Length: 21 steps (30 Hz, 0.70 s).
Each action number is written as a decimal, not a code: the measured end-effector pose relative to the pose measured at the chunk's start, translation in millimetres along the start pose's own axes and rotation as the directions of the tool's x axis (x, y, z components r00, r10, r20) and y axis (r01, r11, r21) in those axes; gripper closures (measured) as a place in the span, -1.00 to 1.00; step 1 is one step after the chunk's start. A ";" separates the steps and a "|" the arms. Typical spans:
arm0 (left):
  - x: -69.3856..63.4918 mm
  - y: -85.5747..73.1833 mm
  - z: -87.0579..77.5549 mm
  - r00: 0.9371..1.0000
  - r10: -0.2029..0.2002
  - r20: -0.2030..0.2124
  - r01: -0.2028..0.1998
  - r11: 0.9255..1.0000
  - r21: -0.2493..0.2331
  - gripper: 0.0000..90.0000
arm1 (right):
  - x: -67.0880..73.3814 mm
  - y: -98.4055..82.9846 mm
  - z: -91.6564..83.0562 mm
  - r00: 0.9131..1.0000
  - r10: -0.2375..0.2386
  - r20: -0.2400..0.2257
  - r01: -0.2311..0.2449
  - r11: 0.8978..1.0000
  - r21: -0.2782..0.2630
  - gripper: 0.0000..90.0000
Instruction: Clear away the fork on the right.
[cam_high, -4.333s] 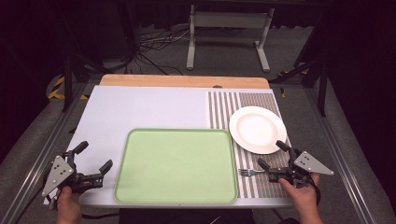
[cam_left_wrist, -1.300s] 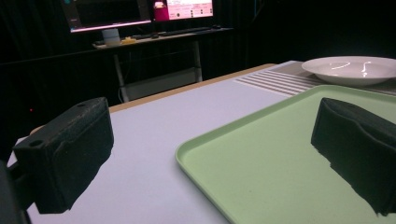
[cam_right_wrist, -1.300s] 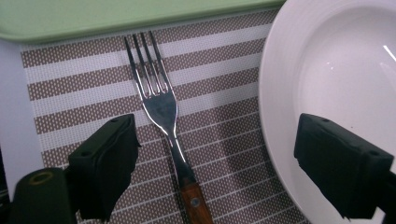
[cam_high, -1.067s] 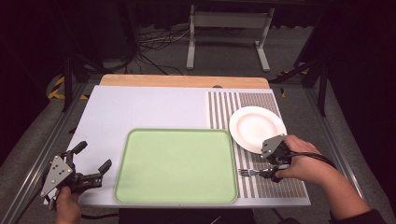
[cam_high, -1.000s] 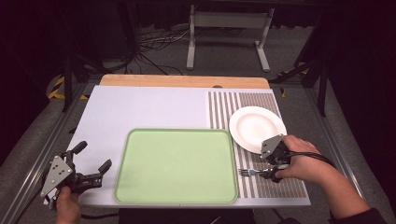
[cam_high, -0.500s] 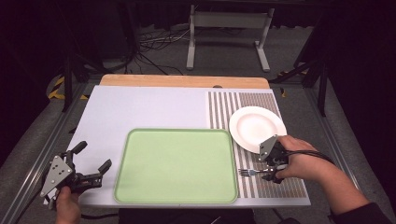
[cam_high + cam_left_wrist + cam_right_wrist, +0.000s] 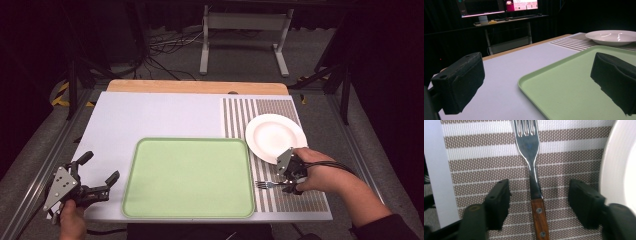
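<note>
A fork (image 7: 531,162) with a wooden handle lies on the striped placemat (image 7: 295,200), tines toward the green tray (image 7: 187,177). My right gripper (image 7: 539,200) hangs just above it, open, one jaw on each side of the fork's neck without touching it. From above, this right gripper (image 7: 289,176) covers the handle, and the fork's tines (image 7: 263,185) stick out to the left. A white plate (image 7: 275,136) sits just beyond it. My left gripper (image 7: 95,175) rests open at the table's front left corner, pointing at the tray's (image 7: 579,85) left edge.
The pale table top (image 7: 150,117) stretches behind the tray. A wooden board edge (image 7: 197,86) runs along the far side. Metal frame rails (image 7: 55,150) border the table left and right. The plate's rim (image 7: 609,170) lies close to my right jaw.
My right gripper has swung from the table's front right edge in over the fork handle, then crept slightly toward the tray. The left gripper has stayed put.
</note>
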State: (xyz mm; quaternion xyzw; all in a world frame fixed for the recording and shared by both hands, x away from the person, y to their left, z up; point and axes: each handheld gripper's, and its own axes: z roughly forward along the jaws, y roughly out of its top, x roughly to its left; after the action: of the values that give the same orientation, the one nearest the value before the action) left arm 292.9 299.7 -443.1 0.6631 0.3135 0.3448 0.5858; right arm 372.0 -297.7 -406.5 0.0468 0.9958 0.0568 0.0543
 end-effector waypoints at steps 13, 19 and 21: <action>-0.1 -0.1 0.3 1.000 0.002 0.000 -0.002 1.000 0.002 -1.00 | -3.8 -2.4 5.5 0.997 -0.064 -0.052 0.069 0.990 0.119 0.56; 0.1 -0.1 0.1 1.000 0.003 0.000 -0.003 1.000 0.002 -1.00 | -3.3 -1.1 6.8 0.995 -0.079 -0.062 0.086 0.987 0.132 0.72; -0.1 -0.1 0.2 1.000 0.001 0.001 -0.001 1.000 0.002 -1.00 | -3.1 -0.6 6.7 0.995 -0.081 -0.062 0.089 0.987 0.137 0.72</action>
State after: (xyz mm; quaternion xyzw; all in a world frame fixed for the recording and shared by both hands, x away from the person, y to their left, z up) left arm 293.0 299.5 -443.2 0.6640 0.3133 0.3446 0.5850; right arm 375.7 -297.8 -412.9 0.0063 0.9996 -0.0140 0.0250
